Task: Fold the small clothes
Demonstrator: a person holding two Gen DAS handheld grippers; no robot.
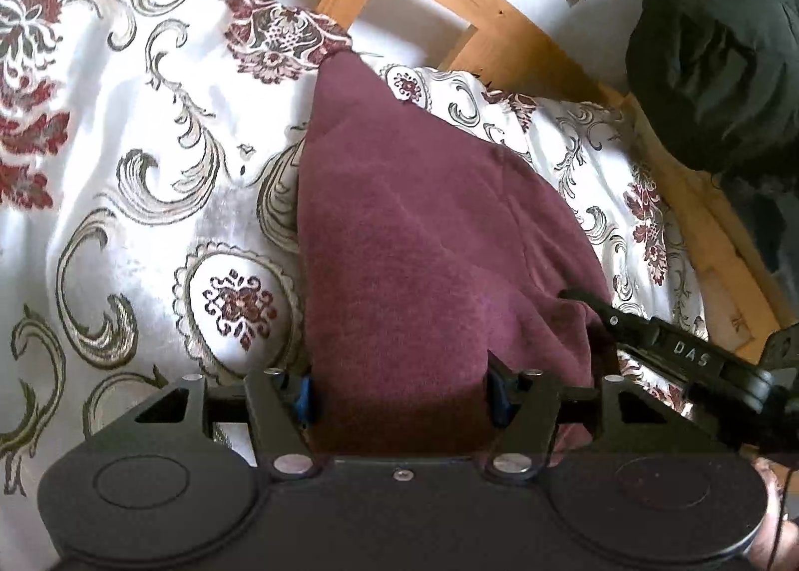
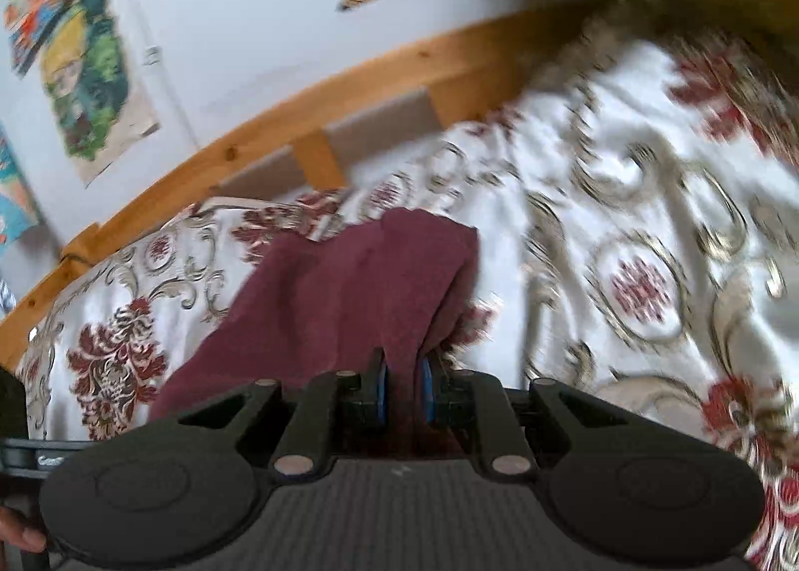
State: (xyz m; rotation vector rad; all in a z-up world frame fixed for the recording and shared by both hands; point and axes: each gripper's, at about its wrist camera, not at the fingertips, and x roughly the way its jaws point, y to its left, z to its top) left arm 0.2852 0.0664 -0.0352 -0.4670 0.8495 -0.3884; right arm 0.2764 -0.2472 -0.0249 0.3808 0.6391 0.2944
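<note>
Left jaws: the left gripper (image 1: pixel 402 391) has its blue pads set fairly wide, with a broad band of the maroon garment (image 1: pixel 414 231) bunched between them; the cloth fills the gap, so it reads as held.
Right jaws: the right gripper (image 2: pixel 403 393) is drawn narrow, pinching a thin fold of the same maroon garment (image 2: pixel 349 286) between its blue pads.
Where it is: lifted at the near edge by both grippers, the far end trailing onto the patterned bedspread (image 1: pixel 150 161) of a wooden-framed bed (image 1: pixel 504 16).
Handling: probably a light, soft knit, limp with no stiffness of its own; it drapes and creases wherever unsupported. Not fragile, and slightly grippy rather than slick.
Where to hold: at the edge or corners, as now, one gripper at each side so the hem stays taut.
Long axis: runs away from the jaws toward the bed frame, tapering to a point at the far end in the left wrist view.
Doubt: the right wrist view is motion-blurred, so which garment edge is pinched cannot be told.
Nearby: a dark bundle of cloth (image 1: pixel 709 66) sits by the frame, apart from the garment.
</note>
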